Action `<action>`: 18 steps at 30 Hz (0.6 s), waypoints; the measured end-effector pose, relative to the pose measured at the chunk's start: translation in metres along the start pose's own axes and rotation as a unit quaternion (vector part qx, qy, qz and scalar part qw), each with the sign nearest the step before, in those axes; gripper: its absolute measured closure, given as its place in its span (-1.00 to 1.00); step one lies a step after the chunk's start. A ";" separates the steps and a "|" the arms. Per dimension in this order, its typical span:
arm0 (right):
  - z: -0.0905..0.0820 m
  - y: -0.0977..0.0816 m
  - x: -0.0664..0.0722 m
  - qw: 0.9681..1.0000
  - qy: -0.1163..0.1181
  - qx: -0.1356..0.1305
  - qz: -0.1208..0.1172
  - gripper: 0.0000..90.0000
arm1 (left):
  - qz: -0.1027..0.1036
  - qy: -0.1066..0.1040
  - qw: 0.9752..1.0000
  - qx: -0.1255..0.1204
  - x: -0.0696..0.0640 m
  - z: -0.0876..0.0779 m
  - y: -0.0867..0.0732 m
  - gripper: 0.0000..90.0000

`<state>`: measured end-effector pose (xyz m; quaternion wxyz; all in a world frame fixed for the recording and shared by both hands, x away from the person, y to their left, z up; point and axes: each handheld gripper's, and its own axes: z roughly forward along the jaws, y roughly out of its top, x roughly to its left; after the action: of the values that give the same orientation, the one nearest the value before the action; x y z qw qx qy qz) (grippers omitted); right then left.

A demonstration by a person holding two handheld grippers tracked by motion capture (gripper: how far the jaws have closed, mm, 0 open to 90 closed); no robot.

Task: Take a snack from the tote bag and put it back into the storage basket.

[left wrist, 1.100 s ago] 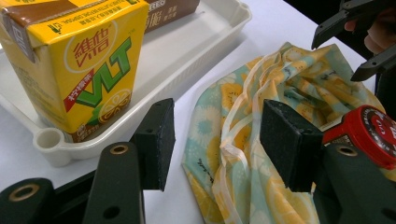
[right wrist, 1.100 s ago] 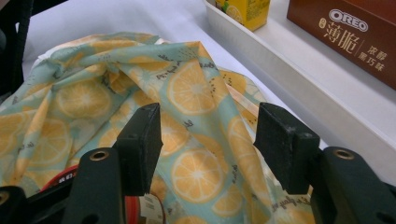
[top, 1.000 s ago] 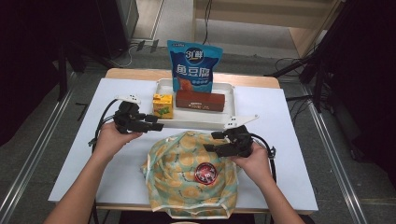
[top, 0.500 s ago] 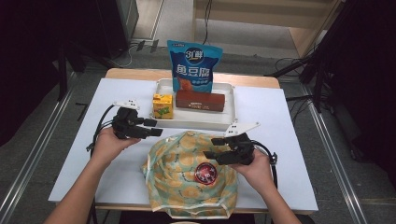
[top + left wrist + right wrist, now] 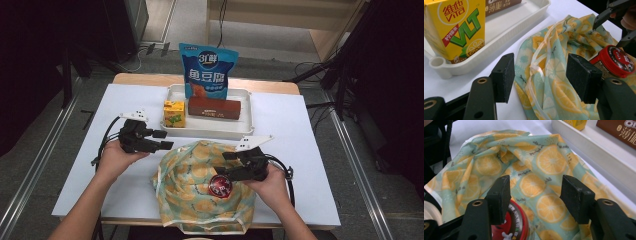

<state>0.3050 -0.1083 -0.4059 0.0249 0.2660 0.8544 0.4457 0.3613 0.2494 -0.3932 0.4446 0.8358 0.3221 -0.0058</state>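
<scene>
**Lemon-print bag and red-lidded jar at the near table edge**

Lemon-print cloth bag, pale green with orange-yellow citrus slices and a thin white drawstring, lies crumpled on the white table at the near edge, just in front of the tray. One jar with a red round lid sits on the bag's right part, lid up, partly sunk in the folds.

Two hand-held grippers are at work. The left gripper hovers at the bag's upper left corner; its jaws have just been opening and now stand wide apart, with the drawstring and a fold of fabric between them but not pressed. The right gripper hangs over the bag beside the jar; its jaws are spread, the left pad just above the lid's edge, the fabric beneath untouched as far as I can tell.

Behind the bag stands one white rectangular plastic tray. It holds three things: one yellow lemon-tea carton at its left end, one brown oblong biscuit box lying flat in the middle, and one blue snack pouch standing upright against the far wall.
</scene>
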 end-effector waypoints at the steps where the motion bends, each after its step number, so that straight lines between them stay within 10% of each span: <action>1: -0.001 -0.001 0.001 1.000 0.001 0.001 0.002 -0.06 | 0.000 0.001 1.000 0.001 0.000 0.000 0.000 -0.09; 18: -0.001 -0.020 0.018 1.000 0.008 0.013 0.009 -0.09 | -0.003 0.002 1.000 0.000 0.005 0.006 0.002 -0.09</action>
<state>0.2809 -0.1100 -0.4170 0.0105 0.2702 0.8578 0.4372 0.3685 0.2471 -0.3965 0.4440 0.8346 0.3260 -0.0053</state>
